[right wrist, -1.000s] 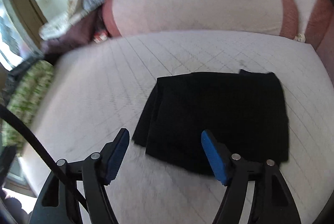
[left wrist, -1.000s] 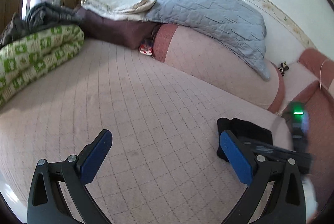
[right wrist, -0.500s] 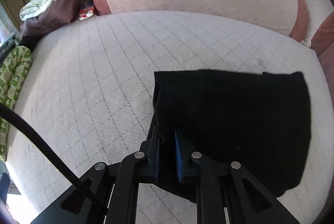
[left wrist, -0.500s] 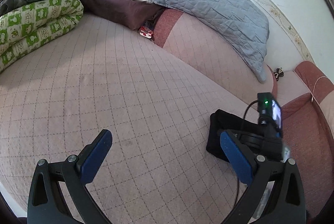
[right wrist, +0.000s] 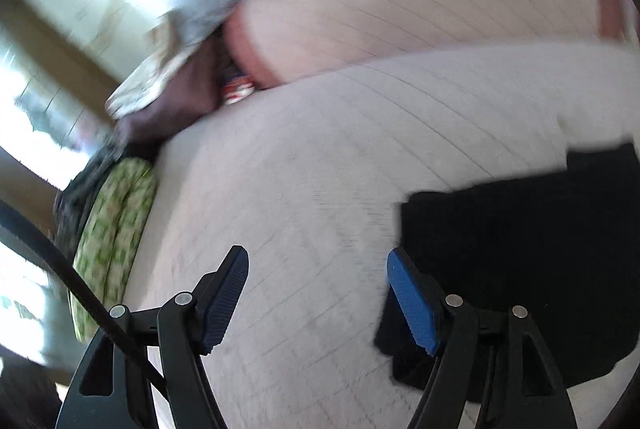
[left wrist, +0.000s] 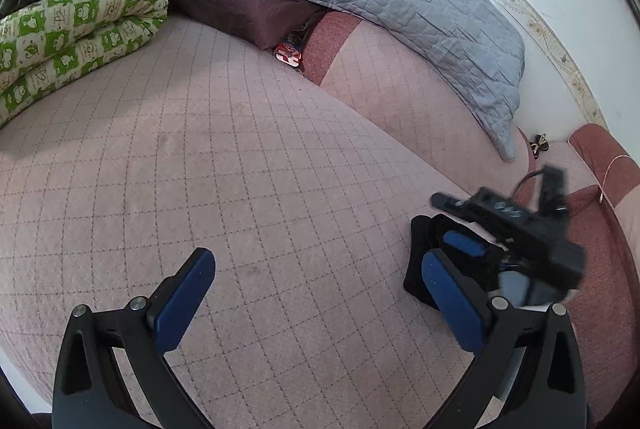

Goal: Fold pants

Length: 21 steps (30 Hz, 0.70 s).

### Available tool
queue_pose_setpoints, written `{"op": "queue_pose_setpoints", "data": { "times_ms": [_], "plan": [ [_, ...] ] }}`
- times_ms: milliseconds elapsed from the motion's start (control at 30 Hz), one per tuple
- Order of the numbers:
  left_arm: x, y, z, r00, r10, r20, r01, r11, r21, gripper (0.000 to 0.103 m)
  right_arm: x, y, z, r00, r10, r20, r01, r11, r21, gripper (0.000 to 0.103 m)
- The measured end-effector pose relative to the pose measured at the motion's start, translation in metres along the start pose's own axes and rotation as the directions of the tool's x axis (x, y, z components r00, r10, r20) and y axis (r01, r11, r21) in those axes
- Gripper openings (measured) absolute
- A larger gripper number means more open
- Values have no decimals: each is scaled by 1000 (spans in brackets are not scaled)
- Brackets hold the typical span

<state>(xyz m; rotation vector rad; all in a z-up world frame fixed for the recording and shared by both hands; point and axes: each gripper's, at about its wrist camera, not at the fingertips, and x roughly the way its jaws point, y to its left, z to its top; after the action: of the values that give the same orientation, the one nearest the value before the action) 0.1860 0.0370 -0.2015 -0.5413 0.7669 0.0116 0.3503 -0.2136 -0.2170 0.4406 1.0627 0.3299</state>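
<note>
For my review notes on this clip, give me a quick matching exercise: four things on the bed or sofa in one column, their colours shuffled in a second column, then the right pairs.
Things:
1. folded pants
2. quilt
3. pillow
4. pads of the left hand-held gripper

Colours:
A. grey-blue
B. black
C. deep blue
D. green and cream check

Pairs: 1-B, 2-D, 3-A, 4-C
</note>
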Motion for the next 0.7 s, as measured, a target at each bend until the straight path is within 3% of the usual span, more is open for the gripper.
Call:
{"op": "queue_pose_setpoints", "data": {
  "times_ms": [67, 133, 167, 300, 400, 467, 567, 700],
  "plan": [
    [1, -3, -2, 1000, -7, -4, 7, 1000, 11, 103, 16, -16, -3, 999, 6, -46, -3, 998, 59, 75],
    [1, -8, -5, 1000, -3, 0, 3, 999, 32, 103, 14, -23, -7, 996, 81, -44, -76, 992, 105, 73],
    [1, -11, -7, 1000, -5, 2, 5, 999, 44, 103, 2, -25, -10, 987, 158, -21, -154, 980, 128, 73],
    [3, -32, -21, 1000, 3, 12, -5, 992, 126, 103, -52, -32, -25, 965, 261, 20, -262, 959, 104, 75],
    [-1, -57, -40, 995, 48, 88, -67, 970, 233, 103, -98, -46, -55, 983, 179, 47, -181, 983, 38, 79],
    [-7, -74, -55, 980, 79, 183, -132, 945, 299, 103, -130, -65, -87, 995, 35, 92, -33, 999, -16, 80],
    [-21, -101, -80, 955, 66, 289, -175, 913, 370, 103, -161, -95, -129, 984, -88, 158, 90, 996, -6, 80],
    [-31, -136, -99, 959, 36, 281, -155, 897, 414, 103, -182, -124, -161, 967, -135, 218, 132, 991, 31, 81]
  ]
}}
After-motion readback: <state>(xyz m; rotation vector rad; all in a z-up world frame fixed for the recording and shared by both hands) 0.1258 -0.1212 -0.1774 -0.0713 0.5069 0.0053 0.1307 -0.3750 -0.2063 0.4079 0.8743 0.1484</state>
